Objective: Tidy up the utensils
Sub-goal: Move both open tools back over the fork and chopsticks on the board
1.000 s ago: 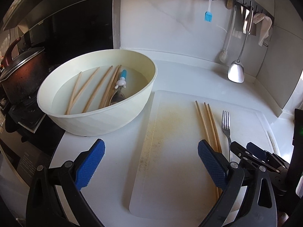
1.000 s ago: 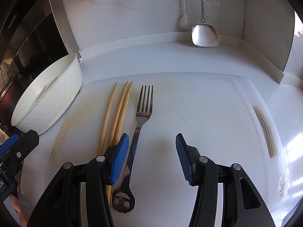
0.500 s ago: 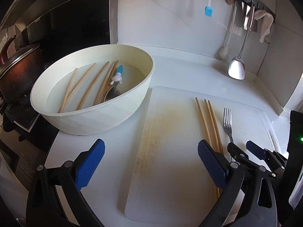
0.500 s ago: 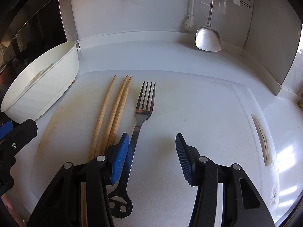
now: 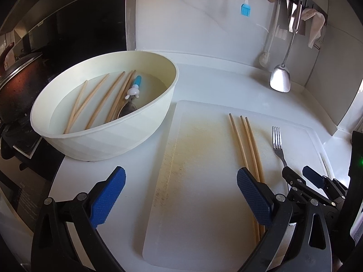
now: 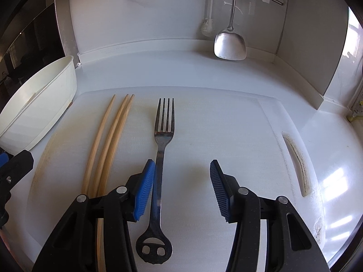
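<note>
A cream bowl point(image 5: 109, 140) holds several wooden chopsticks point(image 5: 99, 99) and a spoon with a blue handle point(image 5: 132, 95) in water. Three chopsticks point(image 6: 106, 140) and a metal fork point(image 6: 163, 136) lie side by side on a white cutting board point(image 6: 226, 136). My left gripper point(image 5: 180, 198) is open and empty above the board's left edge, in front of the bowl. My right gripper point(image 6: 181, 188) is open and empty low over the fork's handle, its left finger beside the handle. The right gripper also shows in the left wrist view point(image 5: 301, 176).
A steel spatula point(image 6: 230, 43), a white brush point(image 6: 208, 26) and a blue pastry brush point(image 5: 245, 9) hang on the back wall. A dark pot point(image 5: 18, 83) stands on the stove at the left. The counter's corner wall rises at the right.
Both grippers have drawn back a little and risen; the bowl and board look slightly farther. Both stay open. The utensils have not moved.
</note>
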